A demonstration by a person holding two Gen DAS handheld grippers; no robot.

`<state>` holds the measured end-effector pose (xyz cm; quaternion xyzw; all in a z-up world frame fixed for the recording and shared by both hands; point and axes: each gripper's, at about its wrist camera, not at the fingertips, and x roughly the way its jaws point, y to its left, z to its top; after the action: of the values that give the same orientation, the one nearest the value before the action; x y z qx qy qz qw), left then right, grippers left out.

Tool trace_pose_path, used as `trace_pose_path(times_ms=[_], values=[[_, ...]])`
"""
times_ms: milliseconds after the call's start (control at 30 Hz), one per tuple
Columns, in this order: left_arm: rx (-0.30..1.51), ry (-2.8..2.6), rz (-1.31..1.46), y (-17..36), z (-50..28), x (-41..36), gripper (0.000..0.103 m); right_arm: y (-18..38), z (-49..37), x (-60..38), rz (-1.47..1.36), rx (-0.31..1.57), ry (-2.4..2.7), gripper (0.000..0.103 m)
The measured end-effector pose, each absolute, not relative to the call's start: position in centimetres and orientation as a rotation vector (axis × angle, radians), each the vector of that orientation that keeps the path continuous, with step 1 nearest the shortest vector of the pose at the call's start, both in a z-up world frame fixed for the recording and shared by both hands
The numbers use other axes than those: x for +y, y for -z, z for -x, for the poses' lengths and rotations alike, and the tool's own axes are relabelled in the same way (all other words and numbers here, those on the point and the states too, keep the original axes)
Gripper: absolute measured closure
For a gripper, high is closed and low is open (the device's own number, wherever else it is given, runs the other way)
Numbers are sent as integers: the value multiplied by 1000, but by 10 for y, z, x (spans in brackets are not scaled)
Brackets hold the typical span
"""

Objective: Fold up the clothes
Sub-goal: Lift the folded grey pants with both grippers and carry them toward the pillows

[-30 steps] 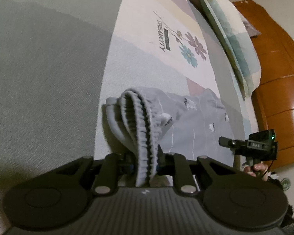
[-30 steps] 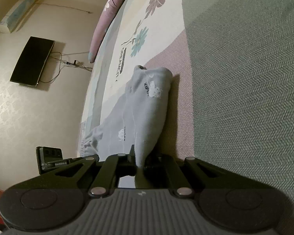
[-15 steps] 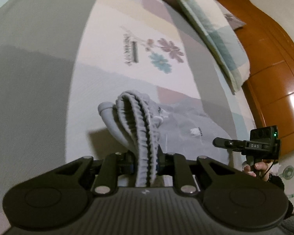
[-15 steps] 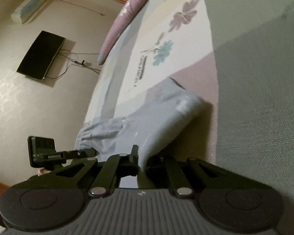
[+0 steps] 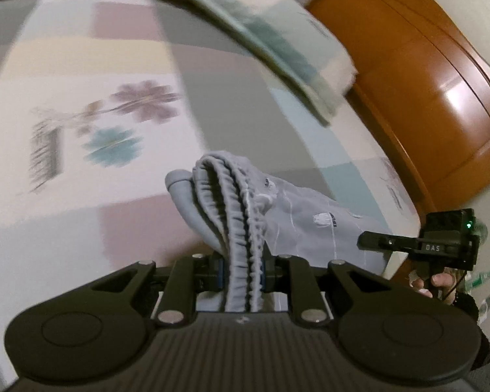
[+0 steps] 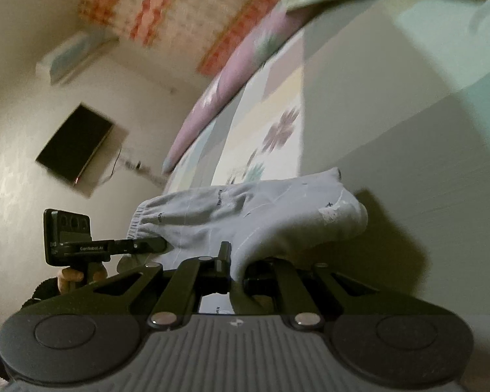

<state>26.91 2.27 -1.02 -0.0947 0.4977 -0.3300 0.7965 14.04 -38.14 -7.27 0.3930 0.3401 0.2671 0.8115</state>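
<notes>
Black ribbed grippers, silver screws (image 5: 171,317)

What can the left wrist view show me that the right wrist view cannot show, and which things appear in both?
Only the left wrist view shows the wooden headboard, the checked pillow and the gathered waistband clamped in the left gripper.

Only the right wrist view shows the black television on the wall, the air conditioner above it and the patterned curtain.

Both show the grey trousers, the flowered bed sheet and the two grippers; the right gripper is also shut on the trousers, which hang lifted between them.
</notes>
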Motion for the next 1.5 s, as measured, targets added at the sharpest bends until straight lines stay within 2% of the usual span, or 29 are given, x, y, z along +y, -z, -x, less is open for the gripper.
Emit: trace_pose_path(times_ms=[267, 500, 933, 1133, 1300, 1367, 1500], values=[[1080, 866, 34, 5, -298, -130, 86, 58, -80, -487, -860, 577, -380, 95], [1107, 973, -134, 15, -327, -271, 87, 73, -45, -563, -910, 490, -199, 95], [1078, 1046, -355, 30, -386, -468, 87, 69, -34, -589, -793, 389, -22, 94], [1091, 1048, -494, 53, -394, -520, 87, 84, -36, -588, -782, 408, 35, 94], [1085, 1033, -532, 57, -399, -534, 86, 95, -30, -590, -774, 418, 83, 94], [1079, 1012, -513, 54, -403, -532, 80, 98, -26, -591, -771, 421, 94, 94], [1069, 970, -477, 48, -411, -527, 73, 110, -23, -595, -817, 422, 94, 94]])
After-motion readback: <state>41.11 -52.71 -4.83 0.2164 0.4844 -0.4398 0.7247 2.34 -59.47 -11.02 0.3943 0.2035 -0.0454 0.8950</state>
